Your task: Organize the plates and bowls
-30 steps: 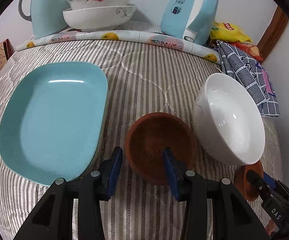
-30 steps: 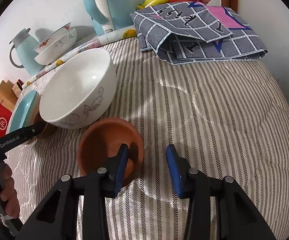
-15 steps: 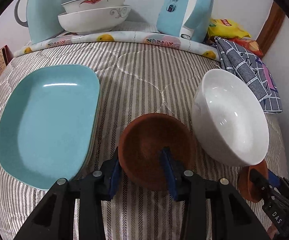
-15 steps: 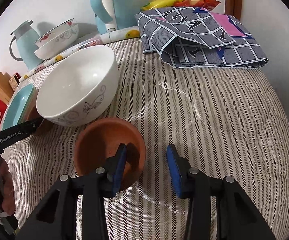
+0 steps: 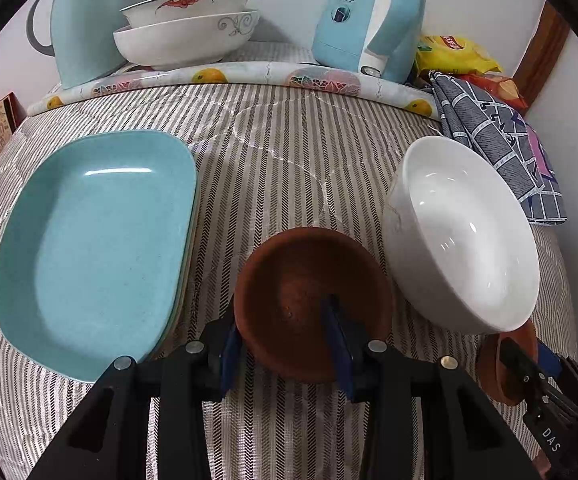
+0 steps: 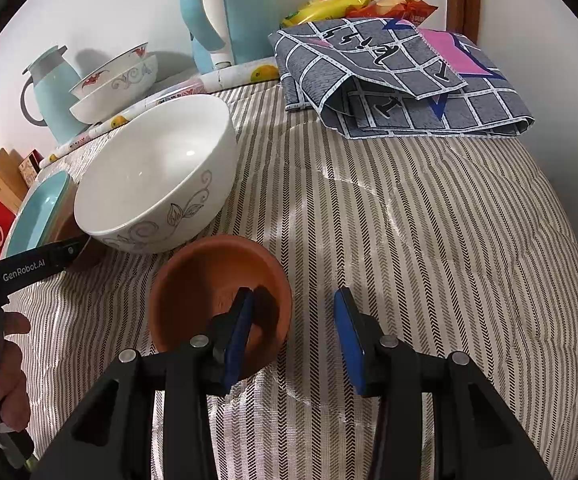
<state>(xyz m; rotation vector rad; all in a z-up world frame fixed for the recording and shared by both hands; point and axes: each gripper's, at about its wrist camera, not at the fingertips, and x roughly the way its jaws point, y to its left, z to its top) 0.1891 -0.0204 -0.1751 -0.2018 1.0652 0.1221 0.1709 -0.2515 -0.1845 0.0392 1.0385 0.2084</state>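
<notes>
My left claw (image 5: pixel 285 348) and right claw (image 6: pixel 295 340) share one build: matte black angular arms with triangular cut-outs, round silver screws at the joints, and flat blue pads (image 6: pixel 347 334) lining the fingers. White lettering reads "GenRobot.AI" on the left unit's side, "DAS" on the right's. Bare skin shows on my left hand (image 6: pixel 3 364), fingers curled round a black handle.
</notes>
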